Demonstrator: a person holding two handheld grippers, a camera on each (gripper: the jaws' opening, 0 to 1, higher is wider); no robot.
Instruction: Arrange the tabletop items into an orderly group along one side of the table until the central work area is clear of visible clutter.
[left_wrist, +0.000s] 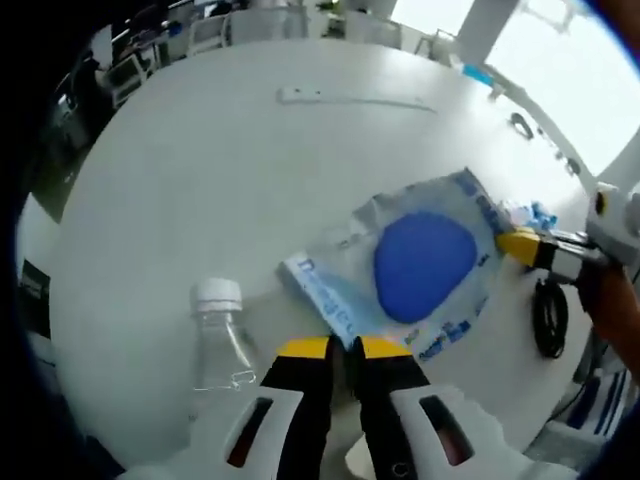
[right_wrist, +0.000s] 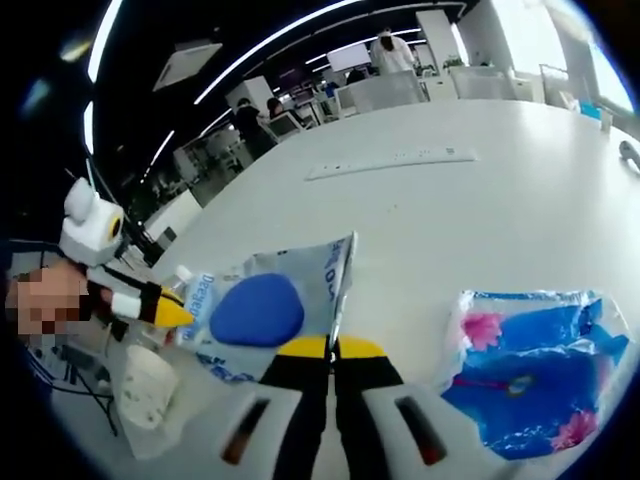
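1. The white worktop (left_wrist: 200, 170) carries everything, with a long pale strip (left_wrist: 350, 99) at its far side.
2. A clear plastic pouch (left_wrist: 420, 265) with a blue pad inside is lifted between both tools.
3. A blue floral packet (right_wrist: 530, 365) lies flat at the right in the right gripper view.
4. A clear bottle (left_wrist: 220, 345) with a white cap stands near the left claw.
5. The left claw (left_wrist: 345, 350) is closed on the pouch's near edge.
6. The right claw (right_wrist: 332, 350) is pinched shut on the pouch's other edge.

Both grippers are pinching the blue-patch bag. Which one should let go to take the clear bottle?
Left, probably. In the left gripper view the clear bottle stands right beside the left gripper, which is shut on the blue-patch bag. The right gripper pinches the bag's far edge, beside a floral blue pack.
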